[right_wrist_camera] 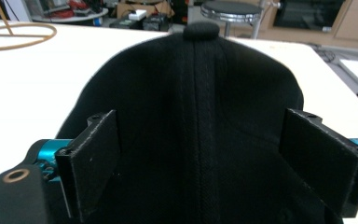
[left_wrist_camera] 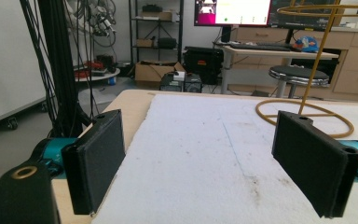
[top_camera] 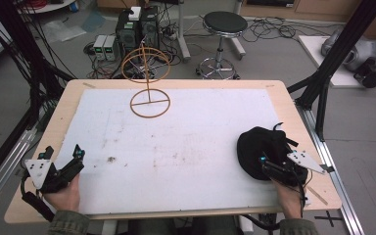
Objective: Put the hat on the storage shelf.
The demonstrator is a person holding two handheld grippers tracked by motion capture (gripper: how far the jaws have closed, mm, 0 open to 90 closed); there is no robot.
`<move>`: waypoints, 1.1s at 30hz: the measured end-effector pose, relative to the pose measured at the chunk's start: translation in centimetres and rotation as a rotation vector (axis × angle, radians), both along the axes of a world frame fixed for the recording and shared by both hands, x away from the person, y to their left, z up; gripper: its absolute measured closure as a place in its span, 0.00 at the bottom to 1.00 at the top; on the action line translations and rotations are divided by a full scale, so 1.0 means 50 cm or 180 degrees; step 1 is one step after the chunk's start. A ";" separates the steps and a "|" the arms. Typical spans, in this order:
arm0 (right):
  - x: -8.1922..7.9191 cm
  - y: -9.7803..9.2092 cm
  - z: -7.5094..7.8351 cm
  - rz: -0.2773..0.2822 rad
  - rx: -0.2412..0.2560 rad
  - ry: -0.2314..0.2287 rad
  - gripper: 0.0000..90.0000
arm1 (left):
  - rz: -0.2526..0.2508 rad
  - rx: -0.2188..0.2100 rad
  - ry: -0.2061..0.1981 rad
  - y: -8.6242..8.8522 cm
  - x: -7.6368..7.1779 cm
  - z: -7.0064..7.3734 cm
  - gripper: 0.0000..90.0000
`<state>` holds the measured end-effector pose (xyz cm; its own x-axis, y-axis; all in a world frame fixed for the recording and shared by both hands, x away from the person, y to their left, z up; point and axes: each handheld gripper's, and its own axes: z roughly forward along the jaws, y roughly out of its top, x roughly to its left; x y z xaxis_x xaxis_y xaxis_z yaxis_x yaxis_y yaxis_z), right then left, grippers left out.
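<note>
— Black cap (top_camera: 259, 149) lies at the right side of our white foam sheet (top_camera: 176, 147), near the front edge; where do we have the right gripper (right_wrist_camera: 205, 154)?

— We hold it over the cap's near side, jaws spread wide with the fabric between them, not clamped

— And our left gripper (left_wrist_camera: 200, 158)?

— Released too, at the front left corner, well apart from the wire stand (top_camera: 149, 83) at the back
</note>
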<state>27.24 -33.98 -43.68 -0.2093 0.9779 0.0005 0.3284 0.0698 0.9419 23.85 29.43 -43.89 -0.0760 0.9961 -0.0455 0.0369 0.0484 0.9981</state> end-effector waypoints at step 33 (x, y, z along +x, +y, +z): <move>-0.004 0.004 0.008 0.0121 0.0083 0.0024 0.73 | -0.0005 -0.0020 0.0000 0.001 0.001 -0.001 0.20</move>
